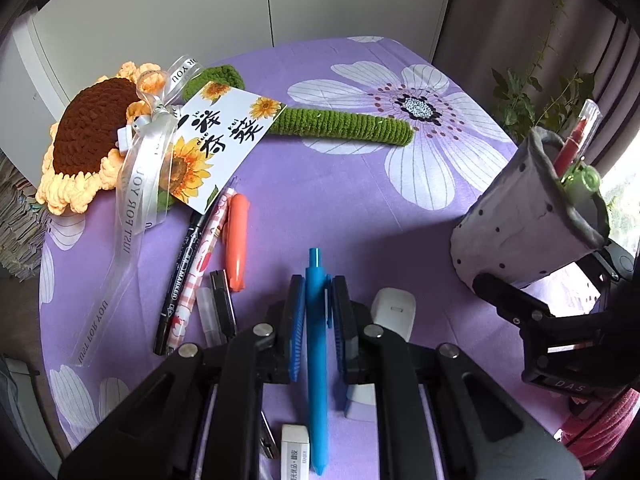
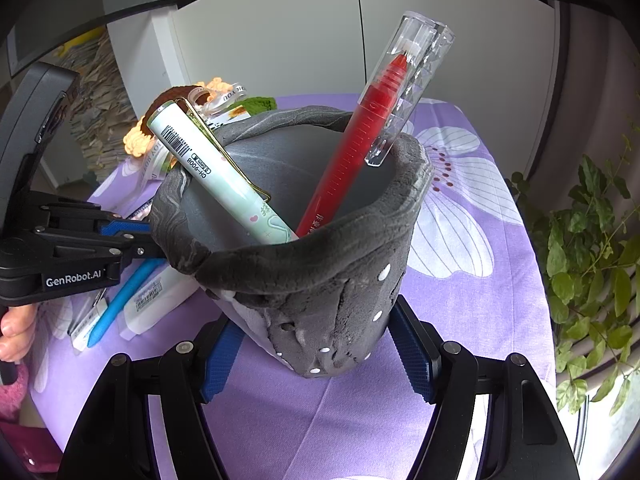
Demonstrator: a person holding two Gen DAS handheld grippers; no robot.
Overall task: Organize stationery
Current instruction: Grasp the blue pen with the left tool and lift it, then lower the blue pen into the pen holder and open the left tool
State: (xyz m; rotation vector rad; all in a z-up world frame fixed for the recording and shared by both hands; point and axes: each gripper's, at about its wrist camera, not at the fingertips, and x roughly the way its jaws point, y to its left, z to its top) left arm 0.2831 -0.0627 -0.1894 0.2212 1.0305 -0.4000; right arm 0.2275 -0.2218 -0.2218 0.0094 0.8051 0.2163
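Note:
My left gripper is shut on a blue pen and holds it above the purple flowered tablecloth. The blue pen also shows in the right wrist view. My right gripper is shut on a grey dotted pen holder, tilted and lifted; it also shows in the left wrist view. A red pen with a clear cap and a pale green pen stand in the holder. A black marker, a pink patterned pen and an orange pen lie to the left.
A crocheted sunflower with a card and ribbon lies at the back left. A white eraser and a white object lie beneath my left gripper. A green plant stands off the table's right edge.

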